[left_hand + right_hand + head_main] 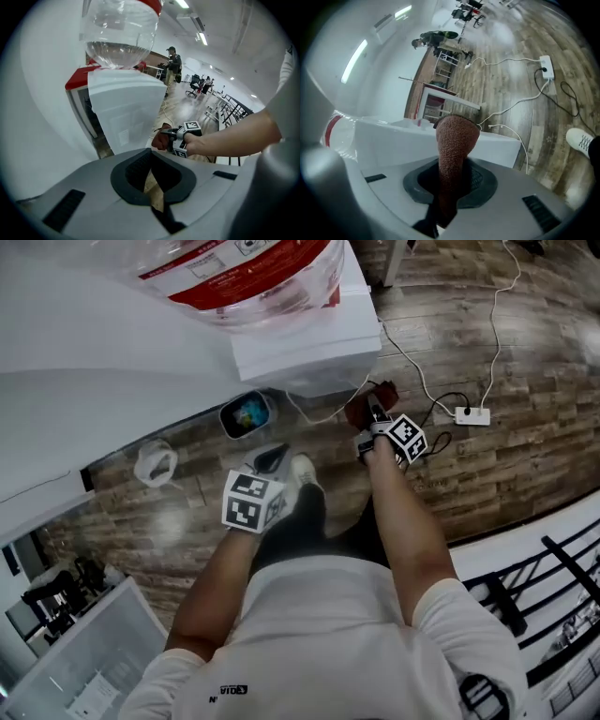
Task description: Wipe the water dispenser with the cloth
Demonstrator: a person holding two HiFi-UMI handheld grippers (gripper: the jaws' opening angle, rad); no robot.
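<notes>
Two grippers hang over a floor (525, 456) of brown, grainy planks. Farthest left in the head view lies a crumpled white lump (156, 463), too small to identify, and next to it is a small rounded bin (246, 414) with a dark rim and something blue inside. The left gripper (154, 190), a smooth grey shell carrying a cube of black-and-white square markers, has its ribbed dark jaws a narrow wedge apart. Nothing sits between them, and only plank floor shows through the gap. Above it stands the dispenser (309, 343), a boxy white body with flat, glossy sides. It is topped by an upturned clear bottle (244, 273) that has a red label band, and the left gripper view shows water in the bottle's neck. The right gripper (440, 206) has its jaws closed on the cloth (454, 140), a rust-brown piece with a coarse, knitted-looking nap. The cloth stands up from the jaws as a rounded, tongue-shaped fold. In the head view the cloth is just beside the dispenser's lower front corner, though whether it touches the white panel cannot be told. Thin white cables (412, 371) curl across the planks to a white power strip (472, 415) at the far right.
</notes>
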